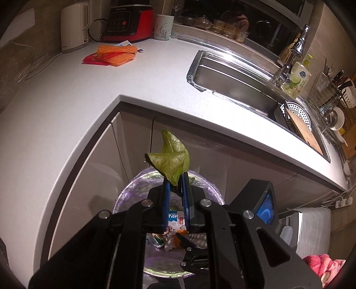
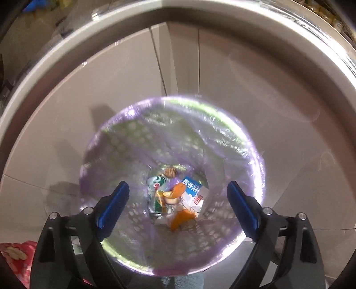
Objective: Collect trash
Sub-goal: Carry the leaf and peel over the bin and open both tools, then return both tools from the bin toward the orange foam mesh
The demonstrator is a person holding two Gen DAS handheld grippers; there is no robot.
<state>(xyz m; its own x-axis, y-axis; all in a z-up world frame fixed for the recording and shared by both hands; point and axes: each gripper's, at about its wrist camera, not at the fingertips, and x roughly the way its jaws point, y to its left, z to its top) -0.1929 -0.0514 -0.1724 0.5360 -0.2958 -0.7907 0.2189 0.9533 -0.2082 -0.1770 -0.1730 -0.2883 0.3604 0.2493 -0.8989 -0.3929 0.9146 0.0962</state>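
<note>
My left gripper is shut on a green leaf and holds it above the trash bin, which stands on the floor below the counter edge. The bin is lined with a purple bag and holds a blue-white carton, orange peels and a crushed green can. My right gripper is open and empty, directly over the bin's mouth; it also shows in the left wrist view. Orange foam nets and a red wrapper lie on the counter at the back.
A white counter runs around the corner above grey cabinet doors. A steel sink with tap, soap bottle and dish rack is to the right. A kettle, red cooker and mug stand at the back.
</note>
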